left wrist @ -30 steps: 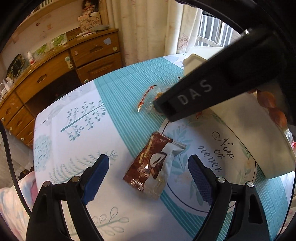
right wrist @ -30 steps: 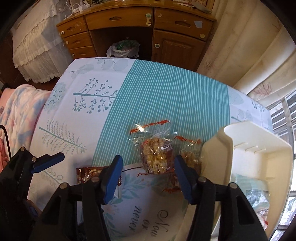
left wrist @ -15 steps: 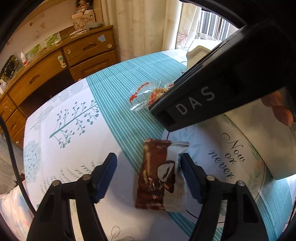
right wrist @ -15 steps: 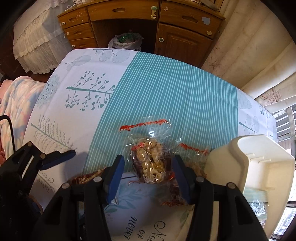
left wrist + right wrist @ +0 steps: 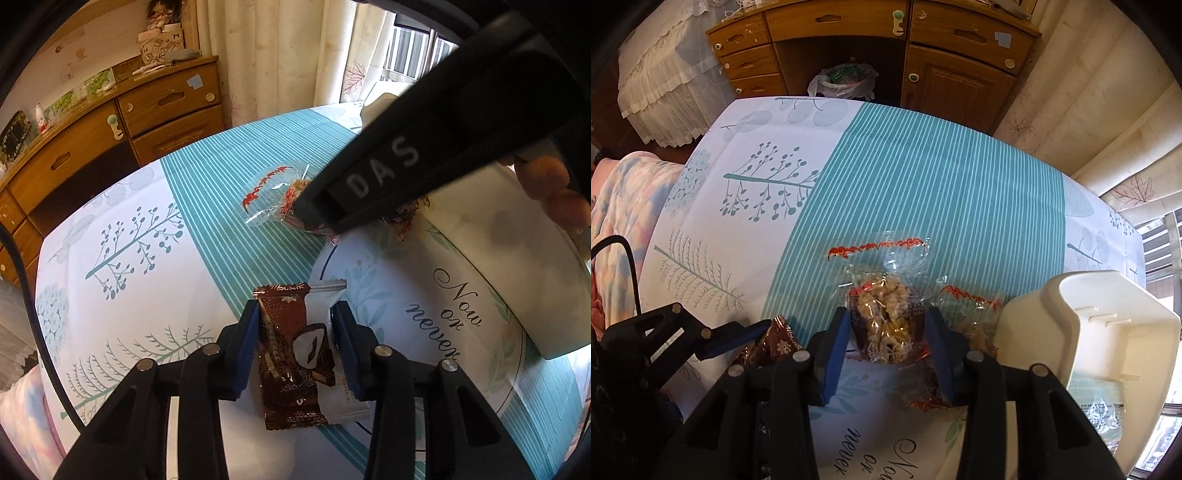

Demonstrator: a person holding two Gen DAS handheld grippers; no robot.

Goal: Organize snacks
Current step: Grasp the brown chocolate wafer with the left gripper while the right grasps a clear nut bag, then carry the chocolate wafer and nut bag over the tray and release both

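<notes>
Left wrist: left hand-held gripper (image 5: 295, 334) has clamped the chocolate packet (image 5: 299, 354).

Glossy foil wrapper (image 5: 295, 350); clear crinkly plastic bag (image 5: 882, 314).

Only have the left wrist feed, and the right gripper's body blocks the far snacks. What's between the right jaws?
Observer: The right gripper has a clear bag of puffed snack between its jaws, which are closing. I can't tell whether the pads press yet.
Operator: Left gripper grips the brown packet here. Anything beside that bag?
Observer: A second clear bag lies right of it, against the cream bin.
Operator: Bin empty?
Observer: No, packets lie inside.
</notes>
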